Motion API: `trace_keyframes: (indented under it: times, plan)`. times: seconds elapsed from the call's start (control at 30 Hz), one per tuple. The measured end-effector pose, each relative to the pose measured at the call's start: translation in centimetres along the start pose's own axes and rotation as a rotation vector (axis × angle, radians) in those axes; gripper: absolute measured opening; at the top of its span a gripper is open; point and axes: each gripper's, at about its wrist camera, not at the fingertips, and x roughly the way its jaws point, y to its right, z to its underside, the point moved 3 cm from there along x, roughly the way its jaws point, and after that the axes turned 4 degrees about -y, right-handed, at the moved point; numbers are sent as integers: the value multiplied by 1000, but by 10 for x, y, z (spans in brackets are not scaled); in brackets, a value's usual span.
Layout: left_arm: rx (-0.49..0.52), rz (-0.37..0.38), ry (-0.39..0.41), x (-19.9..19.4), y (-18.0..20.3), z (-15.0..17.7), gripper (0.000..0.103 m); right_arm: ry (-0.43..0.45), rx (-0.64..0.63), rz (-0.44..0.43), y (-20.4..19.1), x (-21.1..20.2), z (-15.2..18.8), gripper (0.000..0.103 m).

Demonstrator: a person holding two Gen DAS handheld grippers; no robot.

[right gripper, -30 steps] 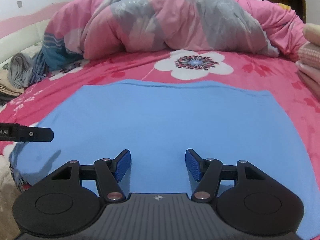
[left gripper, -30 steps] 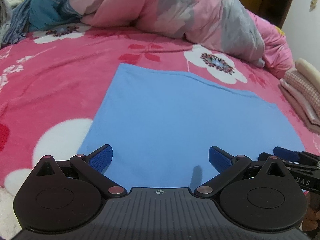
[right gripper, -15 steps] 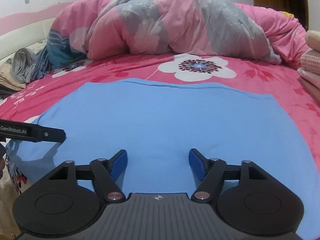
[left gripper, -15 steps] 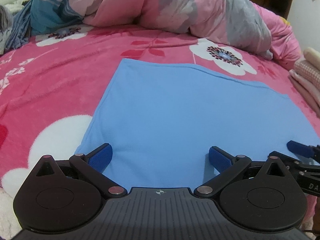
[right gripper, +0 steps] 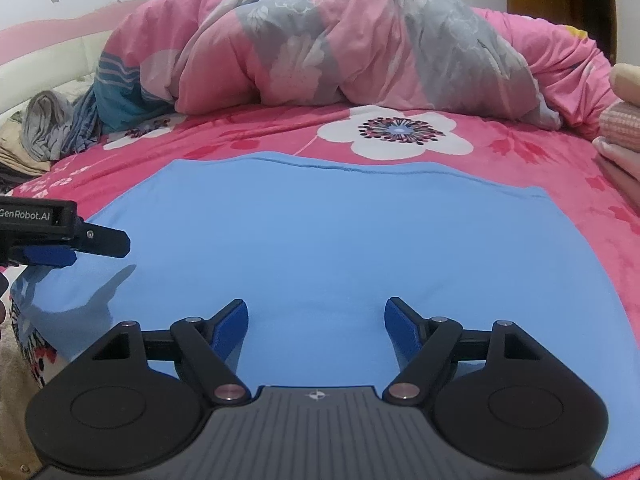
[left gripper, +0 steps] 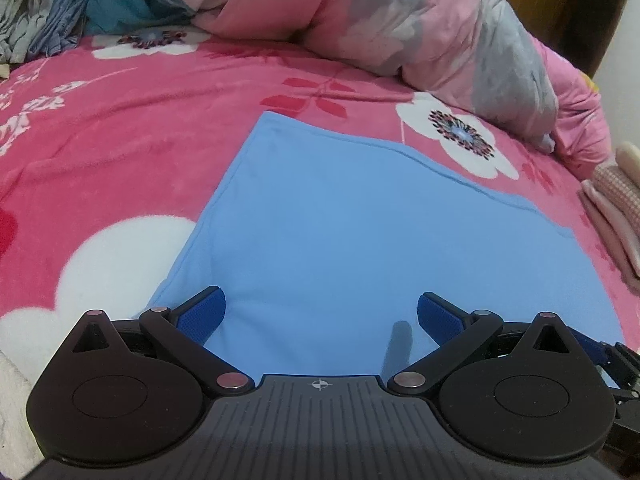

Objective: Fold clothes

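Two grippers, fingers spread, empty, above blue cloth, left gripper labelled "GenRobot.AI"

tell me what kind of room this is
Most likely a bedroom: the blue garment lies flat on a bed covered by a pink flowered blanket, with a bunched pink and grey duvet behind it and folded clothes stacked at the right edge.

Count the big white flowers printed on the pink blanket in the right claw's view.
1 whole large white printed flower, just beyond the flat light blue cloth. Smaller or partial ones lie left; more may be hidden.
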Motion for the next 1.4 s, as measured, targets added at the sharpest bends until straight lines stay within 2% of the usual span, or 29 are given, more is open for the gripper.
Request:
trace_keyframes:
  times: [0.3,0.5,0.73,0.9,1.07,1.27,1.4]
  plan:
    - [16,-27,1,2,3,3,103,-7,-6,4,-2,1,0,80]
    - [21,-39,-11,4,4,2,103,-12,-15,-1,-5,1,0,87]
    - [-16,-10,-21,3,-1,-2,103,-27,-9,-21,-5,-3,-6,90]
    - [-29,-2,-18,-4,-1,-3,103,14,-14,-16,-3,-16,-15,91]
    - [-33,12,-15,-13,1,-1,103,72,-40,-16,-5,-32,-24,100]
    - [-20,10,15,-29,2,1,103,112,-47,-41,-8,-45,-31,101]
    - [-22,5,20,-37,-2,4,103,126,-6,-88,-7,-53,-34,103]
